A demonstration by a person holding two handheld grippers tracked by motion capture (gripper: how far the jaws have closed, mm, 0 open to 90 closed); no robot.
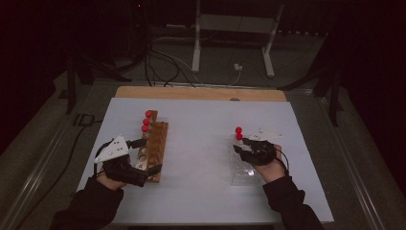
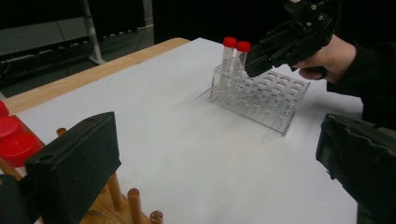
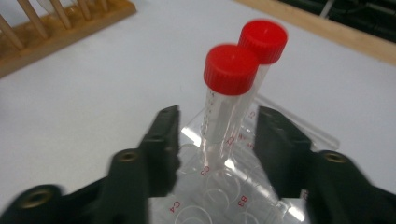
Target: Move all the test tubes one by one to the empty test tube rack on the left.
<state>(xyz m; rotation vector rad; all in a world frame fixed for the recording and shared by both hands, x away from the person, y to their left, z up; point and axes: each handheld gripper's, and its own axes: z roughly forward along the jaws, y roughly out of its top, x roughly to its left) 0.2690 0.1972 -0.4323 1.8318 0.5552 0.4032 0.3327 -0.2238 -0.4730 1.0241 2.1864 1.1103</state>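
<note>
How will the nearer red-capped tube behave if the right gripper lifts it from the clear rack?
The tube looks like smooth clear plastic, so probably slippery and light. It is tall and leans in the rack, so it may tilt when the right gripper pinches.

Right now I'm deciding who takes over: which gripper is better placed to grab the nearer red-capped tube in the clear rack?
Right. The right gripper already has the nearer tube between its jaws, pads not yet touching, above the clear rack. The left gripper is across the table at the wooden rack.
</note>
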